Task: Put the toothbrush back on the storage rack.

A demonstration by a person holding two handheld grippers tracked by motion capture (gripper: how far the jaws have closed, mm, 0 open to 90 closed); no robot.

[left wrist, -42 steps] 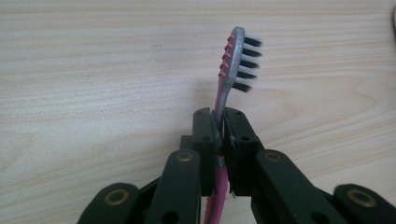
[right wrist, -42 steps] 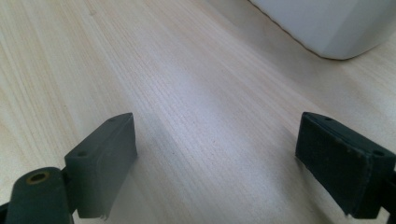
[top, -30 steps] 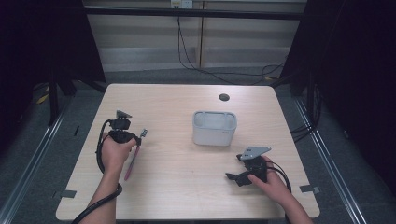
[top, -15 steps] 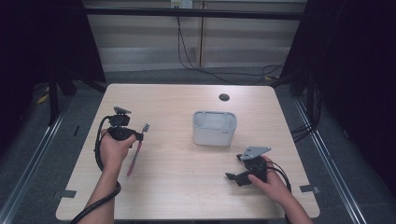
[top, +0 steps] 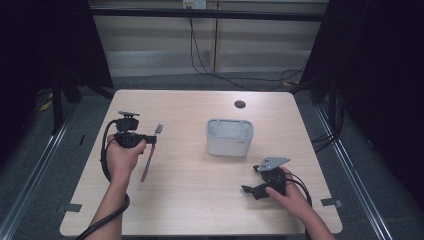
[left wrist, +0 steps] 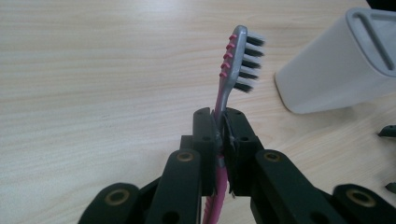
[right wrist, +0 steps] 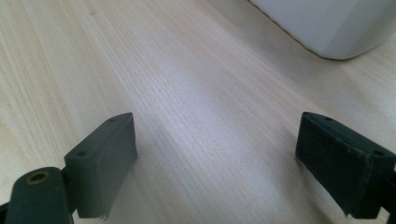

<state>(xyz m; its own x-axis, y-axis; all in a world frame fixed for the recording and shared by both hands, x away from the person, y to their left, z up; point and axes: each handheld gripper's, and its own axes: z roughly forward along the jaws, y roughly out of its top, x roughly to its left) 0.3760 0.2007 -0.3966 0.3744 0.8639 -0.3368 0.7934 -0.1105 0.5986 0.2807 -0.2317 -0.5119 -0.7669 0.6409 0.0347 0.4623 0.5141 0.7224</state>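
Over table [top: 200,200] | left claw [left wrist: 219,126] clamps toothbrush [left wrist: 236,56] | right claw [right wrist: 215,158] agape

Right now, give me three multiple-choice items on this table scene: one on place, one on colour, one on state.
1. Where does the white plastic slotted holder stand?
A. near the middle of the wooden table
B. at its front left corner
C. on the floor

2. What colour is the handle of the toothbrush?
A. blue
B. pink
C. green

3. How are the left tongs?
A. wide open with nothing between them
B. lying on the table
C. shut on the toothbrush

Key: 1 A, the high view shows it mid-table, between the two hands. 2 B, pink runs from neck to handle. 3 C, both pads press its neck, while the right tongs gape.
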